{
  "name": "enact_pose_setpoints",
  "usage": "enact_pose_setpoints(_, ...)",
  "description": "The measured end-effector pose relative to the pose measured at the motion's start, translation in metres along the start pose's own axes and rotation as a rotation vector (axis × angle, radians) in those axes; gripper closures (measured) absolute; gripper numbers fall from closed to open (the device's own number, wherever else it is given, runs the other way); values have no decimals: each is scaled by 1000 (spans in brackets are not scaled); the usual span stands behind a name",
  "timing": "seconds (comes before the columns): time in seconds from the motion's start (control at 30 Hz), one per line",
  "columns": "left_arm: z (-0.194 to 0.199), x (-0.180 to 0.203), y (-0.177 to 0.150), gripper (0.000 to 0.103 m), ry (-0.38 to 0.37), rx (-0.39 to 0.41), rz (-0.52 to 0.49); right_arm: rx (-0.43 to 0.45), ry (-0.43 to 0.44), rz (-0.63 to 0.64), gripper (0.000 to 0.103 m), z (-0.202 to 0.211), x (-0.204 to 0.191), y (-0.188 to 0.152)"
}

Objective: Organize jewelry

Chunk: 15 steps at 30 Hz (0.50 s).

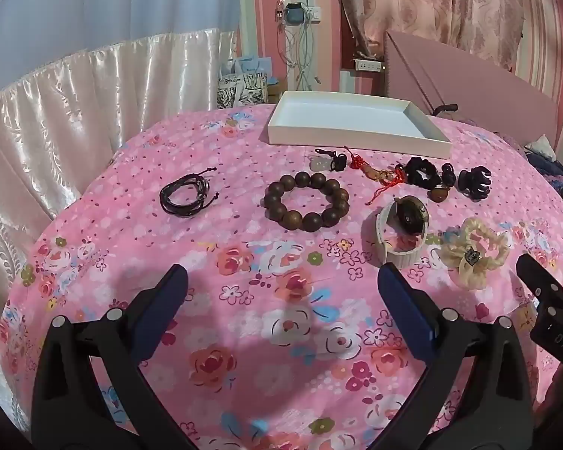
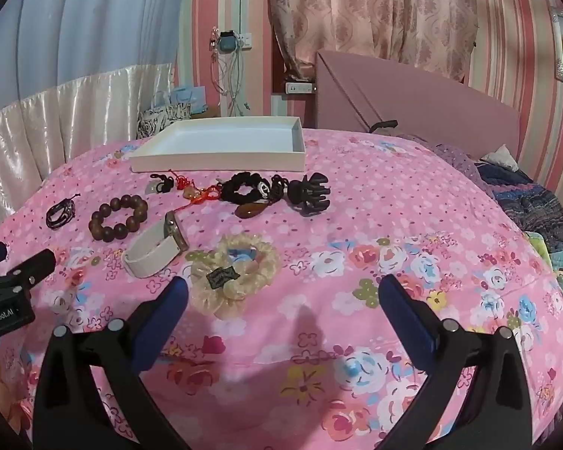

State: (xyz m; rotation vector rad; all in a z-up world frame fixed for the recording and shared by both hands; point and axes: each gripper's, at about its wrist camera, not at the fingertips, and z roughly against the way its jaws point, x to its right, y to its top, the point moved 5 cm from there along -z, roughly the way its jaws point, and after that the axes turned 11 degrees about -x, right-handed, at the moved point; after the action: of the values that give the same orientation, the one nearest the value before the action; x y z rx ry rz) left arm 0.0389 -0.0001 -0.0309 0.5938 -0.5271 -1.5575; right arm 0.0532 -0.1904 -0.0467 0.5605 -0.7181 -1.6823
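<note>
Surface: a bed (image 1: 244,337) under a pink floral sheet; all items lie on it.
Left gripper (image 1: 281,292): fingers spread wide, nothing between them, hovering over bare sheet in front of the jewelry.
Right gripper (image 2: 281,296): fingers likewise wide and empty; the cream scrunchie (image 2: 231,275) lies just beyond its left finger.
Tray (image 1: 356,122): white, shallow, empty, at the far edge of the bed behind the row of jewelry.
Bead bracelet (image 1: 307,200): brown wooden beads in a ring, near the middle, in front of the tray.
Cord bracelet (image 1: 185,194): dark coils, well apart to the left of the beads.
Watch (image 1: 399,232): white strap, dark face, standing on its side, to the right of the beads.
Cream scrunchie: frilled, with a small dark tag, to the right of the watch.
Black scrunchie (image 1: 422,173): behind the watch, near the tray's front wall.
Claw clip (image 1: 474,182): black, at the right end of the back row.
Red-cord charm (image 1: 379,176): knotted, between the beads and the black scrunchie.
Pendant (image 2: 251,210): amber stone on a dark cord, in front of the black scrunchie.
</note>
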Motion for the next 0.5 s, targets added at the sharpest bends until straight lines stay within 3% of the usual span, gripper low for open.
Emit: enact_pose_setpoints(0.5,-2,-1,-1,3,-10,-19,1,20,-24,-2,2,3,3,2)
